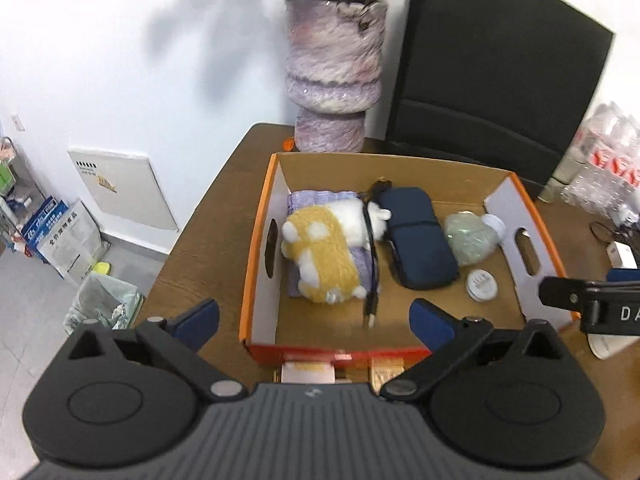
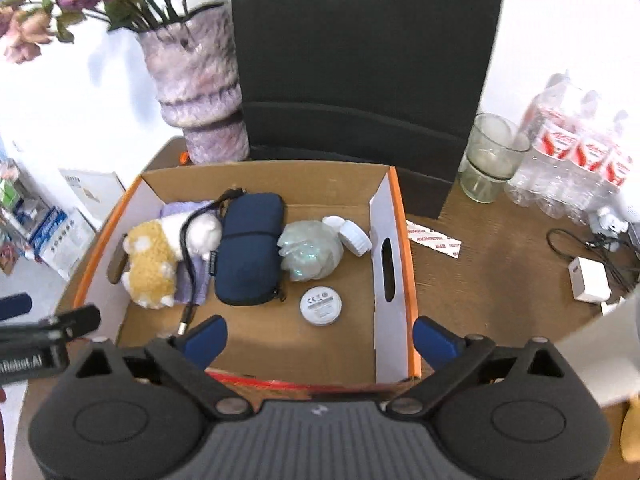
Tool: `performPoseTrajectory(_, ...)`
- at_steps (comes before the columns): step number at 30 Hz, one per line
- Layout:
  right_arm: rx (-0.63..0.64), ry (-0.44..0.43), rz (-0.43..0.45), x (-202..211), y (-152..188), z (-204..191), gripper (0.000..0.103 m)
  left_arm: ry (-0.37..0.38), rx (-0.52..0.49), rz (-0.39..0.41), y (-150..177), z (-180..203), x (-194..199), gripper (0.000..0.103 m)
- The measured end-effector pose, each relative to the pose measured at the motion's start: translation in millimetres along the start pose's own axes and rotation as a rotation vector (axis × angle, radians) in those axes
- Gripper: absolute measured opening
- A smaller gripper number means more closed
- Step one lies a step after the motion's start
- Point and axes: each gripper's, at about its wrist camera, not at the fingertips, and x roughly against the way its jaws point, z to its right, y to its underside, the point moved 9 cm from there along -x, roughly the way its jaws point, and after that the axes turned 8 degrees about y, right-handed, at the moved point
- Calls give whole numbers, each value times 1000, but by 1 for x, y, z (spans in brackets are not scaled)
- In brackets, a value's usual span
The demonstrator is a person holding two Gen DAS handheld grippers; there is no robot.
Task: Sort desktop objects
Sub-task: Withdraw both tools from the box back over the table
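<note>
An orange-rimmed cardboard box (image 1: 256,264) (image 2: 394,208) on the brown table holds a yellow-and-white plush toy (image 1: 320,256) (image 2: 154,268) on a purple cloth, a black cable (image 1: 370,256) (image 2: 186,248), a navy zip case (image 1: 416,236) (image 2: 250,248), a crumpled clear bottle (image 1: 470,236) (image 2: 312,252) and a round white tin (image 1: 482,285) (image 2: 322,305). My left gripper (image 1: 316,320) is open and empty above the box's near edge. My right gripper (image 2: 320,336) is open and empty above the box's near right part.
A purple vase with flowers (image 1: 334,76) (image 2: 200,92) and a black chair back (image 1: 500,80) (image 2: 360,60) stand behind the box. Right of it are a glass (image 2: 490,156), bottled water (image 2: 576,160), a white charger with cables (image 2: 590,280) and a label strip (image 2: 434,238).
</note>
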Motion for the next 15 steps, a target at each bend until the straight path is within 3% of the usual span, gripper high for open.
performPoseTrajectory(3,-15,-24,33,16,10,-2,100,-4,-15,23,9,6,17,103)
performPoseTrajectory(6,6,-16,86,29,19,-7,100,-19,-23,98,17,10,34,103)
performPoseTrajectory(9,43,-14,213,49,28,-13,100,-18,-36,195,30,13,48,103)
performPoseTrajectory(12,97,0,386,70,41,-17,100,-44,-50,250,45,14,56,103)
performPoseTrajectory(15,122,34,491,85,56,-15,100,-38,-44,285,60,16,66,103)
